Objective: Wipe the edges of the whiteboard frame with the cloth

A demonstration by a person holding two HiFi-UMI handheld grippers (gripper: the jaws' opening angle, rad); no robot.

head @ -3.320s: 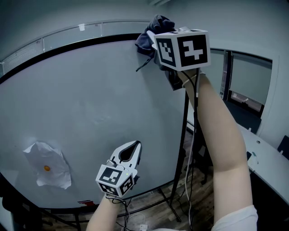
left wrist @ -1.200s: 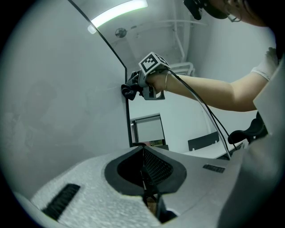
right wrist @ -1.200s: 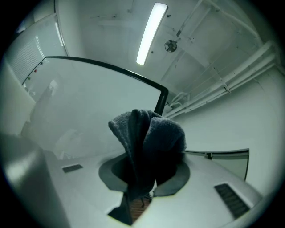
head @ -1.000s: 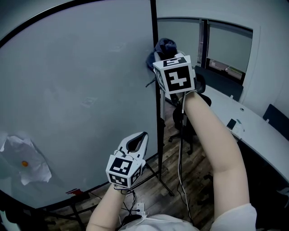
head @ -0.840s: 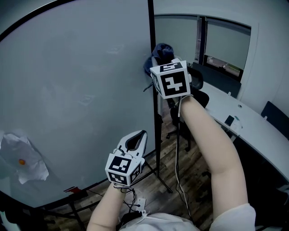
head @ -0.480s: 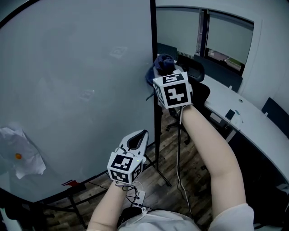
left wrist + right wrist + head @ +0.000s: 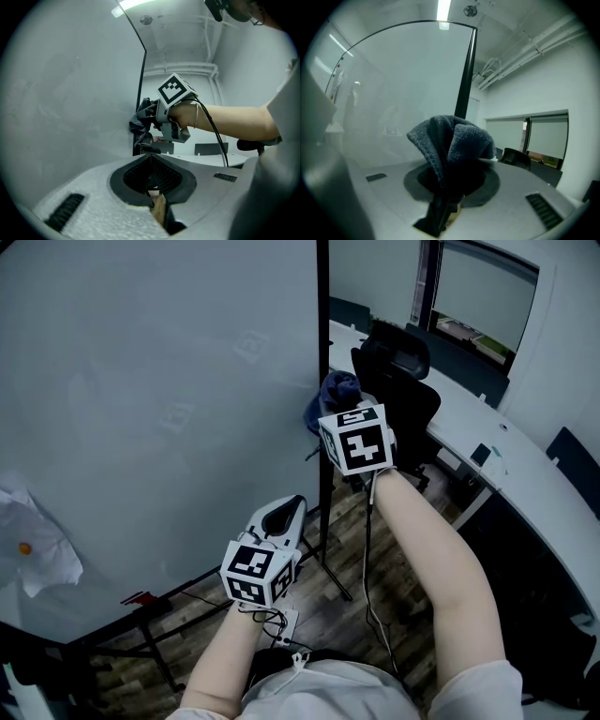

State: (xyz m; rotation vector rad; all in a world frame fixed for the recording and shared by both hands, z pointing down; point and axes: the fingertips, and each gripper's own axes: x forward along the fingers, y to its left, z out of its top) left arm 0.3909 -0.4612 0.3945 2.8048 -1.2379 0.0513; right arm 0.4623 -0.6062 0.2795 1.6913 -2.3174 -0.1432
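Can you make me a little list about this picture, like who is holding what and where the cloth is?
Place: an office with a whiteboard on a stand
Right hand-held gripper: shut on the dark cloth
Cloth spot: against the frame's black right edge, partway down
Left hand-held gripper: shut, holding nothing, lower down in front of the board
On the board: a crumpled white paper, lower left
Behind: a black office chair by a long desk

I'm seeing the whiteboard (image 7: 169, 381) filling the left, with its frame edge (image 7: 323, 334) running down the middle. My right gripper (image 7: 341, 412) is pressing the cloth (image 7: 334, 392), pinched in its jaws, against that edge. My left gripper (image 7: 284, 518) is hanging lower, before the board. A chair (image 7: 398, 371) and desk (image 7: 525, 465) are sitting behind, to the right.
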